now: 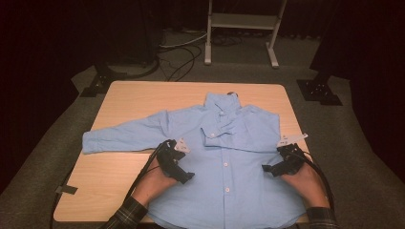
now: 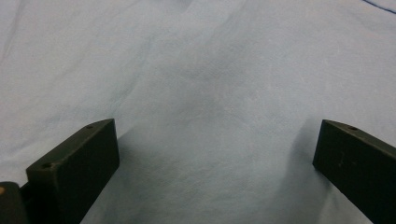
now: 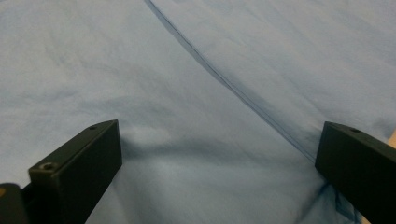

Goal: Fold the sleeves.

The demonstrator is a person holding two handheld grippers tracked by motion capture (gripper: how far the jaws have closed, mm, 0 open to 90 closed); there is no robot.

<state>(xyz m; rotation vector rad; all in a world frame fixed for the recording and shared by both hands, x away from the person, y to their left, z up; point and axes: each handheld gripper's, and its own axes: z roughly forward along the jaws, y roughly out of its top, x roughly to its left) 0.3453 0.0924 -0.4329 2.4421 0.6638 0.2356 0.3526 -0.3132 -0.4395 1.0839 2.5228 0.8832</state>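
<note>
I'm hovering both spread-jawed, empty tools, left hand-held gripper (image 1: 187,176) and right hand-held gripper (image 1: 267,169), over the blue shirt (image 1: 224,162) lying flat at 6 o'clock on the surface (image 1: 129,95) (one sleeve already folded). Pinching one layer could be dragging everything crooked.

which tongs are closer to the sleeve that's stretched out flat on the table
Left. The left tongs sit on the shirt body just below where the outstretched sleeve joins it. The right tongs are on the shirt's opposite side, far from that sleeve.
</note>
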